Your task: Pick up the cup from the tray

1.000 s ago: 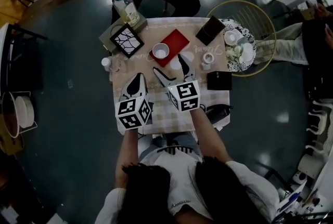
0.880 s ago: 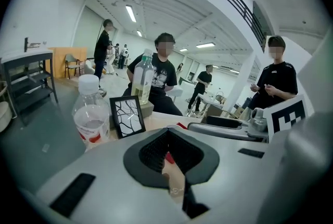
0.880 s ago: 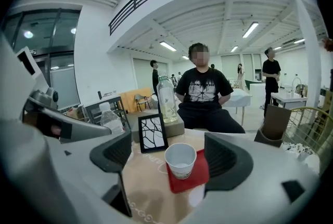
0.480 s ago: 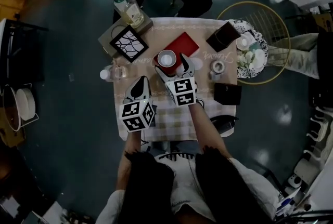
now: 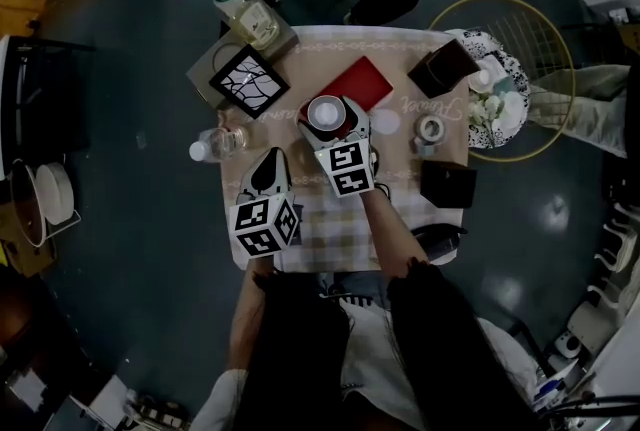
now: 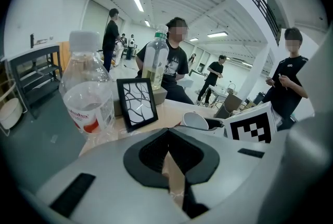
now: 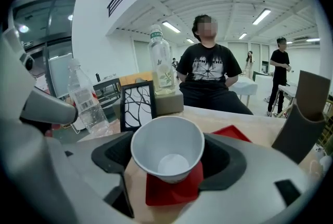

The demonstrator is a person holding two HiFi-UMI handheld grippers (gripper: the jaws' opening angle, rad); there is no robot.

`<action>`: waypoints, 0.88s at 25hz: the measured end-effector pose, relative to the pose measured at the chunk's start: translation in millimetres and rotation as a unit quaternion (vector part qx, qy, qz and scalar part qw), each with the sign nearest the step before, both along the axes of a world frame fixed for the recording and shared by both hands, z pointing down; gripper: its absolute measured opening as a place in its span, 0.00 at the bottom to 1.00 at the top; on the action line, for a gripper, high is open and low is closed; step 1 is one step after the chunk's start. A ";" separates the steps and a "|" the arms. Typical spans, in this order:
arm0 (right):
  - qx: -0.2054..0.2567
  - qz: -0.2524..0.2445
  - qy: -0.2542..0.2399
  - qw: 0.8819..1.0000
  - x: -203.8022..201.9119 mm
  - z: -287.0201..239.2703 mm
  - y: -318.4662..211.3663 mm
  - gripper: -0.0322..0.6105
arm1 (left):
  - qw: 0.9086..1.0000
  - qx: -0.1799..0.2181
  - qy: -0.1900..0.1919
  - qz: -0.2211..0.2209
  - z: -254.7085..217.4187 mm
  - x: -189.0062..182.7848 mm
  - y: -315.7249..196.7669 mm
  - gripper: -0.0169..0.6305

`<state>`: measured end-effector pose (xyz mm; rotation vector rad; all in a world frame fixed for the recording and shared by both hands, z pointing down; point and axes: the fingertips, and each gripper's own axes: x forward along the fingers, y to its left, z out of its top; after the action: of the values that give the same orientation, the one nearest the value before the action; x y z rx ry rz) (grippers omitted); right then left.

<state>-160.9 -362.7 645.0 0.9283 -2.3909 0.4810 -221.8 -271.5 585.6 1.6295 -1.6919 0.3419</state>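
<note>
— Your right tongs (image 5: 334, 111) stand open around the white paper cup (image 7: 167, 151). There is one dark pad at each side of it, and the cup's mouth faces you between them. Whether the pads touch its wall, I cannot tell.

— Agreed. The cup sits on the flat red tray (image 7: 174, 193), which shows under it and again past the right-hand pad. In your head view the tray runs on beyond those tongs, up and to the right.

— Your left tongs (image 6: 167, 141) are closed, pad against pad, with nothing between them. You have them over the checked cloth (image 5: 320, 234) that covers the near part of the tan surface (image 5: 310, 54). They are just beside your right tongs on their left, and short of the tray.

— Ahead of your left tongs and off to their left is the clear plastic bottle with a white cap (image 6: 86, 90). Just right of it stands the black-framed picture with a white branching pattern (image 6: 137, 104).

— Behind that frame, farther from both tongs, a tall bottle of pale yellow liquid (image 7: 160, 64) stands on a grey box (image 7: 169, 102).

— The cup shows in your left gripper view too, to the right of the closed pads.
</note>
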 end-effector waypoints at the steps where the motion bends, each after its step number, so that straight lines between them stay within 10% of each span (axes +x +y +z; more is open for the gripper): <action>1: 0.000 -0.001 0.001 1.000 0.1 0.7 0.4 0.64 | 1.000 -0.001 -0.001 0.000 0.3 0.2 0.2 0.03; 22: 0.022 0.042 -0.002 0.999 60.3 -39.3 17.6 0.62 | 0.999 0.026 -0.004 0.042 -23.2 38.5 -1.6 0.03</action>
<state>-100.6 -345.1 605.8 1.0524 -2.3821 0.4626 -183.3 -273.1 562.3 1.7424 -1.6535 0.3489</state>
